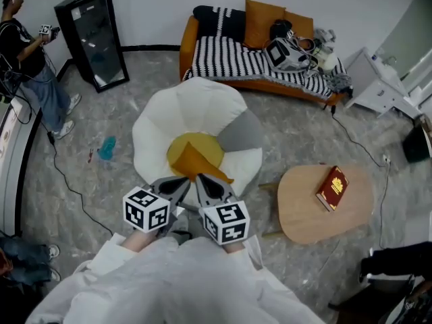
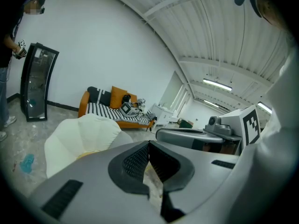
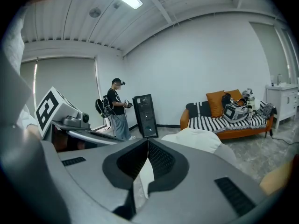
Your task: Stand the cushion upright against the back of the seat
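Cushion: the orange cushion [image 1: 197,163] lies flat on the yellow middle [image 1: 204,143] of the seat, towards its near edge, with one corner pointing at the person. It is not upright and is apart from the backrest.
Seat: a white petal-shaped chair [image 1: 196,103] on the marbled floor, with one grey petal [image 1: 241,132] at its right.
Left gripper: the left gripper [image 1: 181,183] reaches over the chair's near rim. Its fingers [image 2: 138,160] are pressed together at the tips with nothing between them.
Right gripper: the right gripper [image 1: 204,181] sits just beside the left one. Its fingers [image 3: 161,160] are likewise closed tip to tip and empty.
Contact: both tips end at the cushion's near edge in the head view. Whether they touch it I cannot tell.
Surface: a round wooden one [image 1: 307,211] to the chair's right carries a red book [image 1: 332,187].
Background: an orange sofa [image 1: 188,44] with a striped blanket stands against the wall. A person [image 1: 27,52] stands at far left by a black cabinet [image 1: 91,36].
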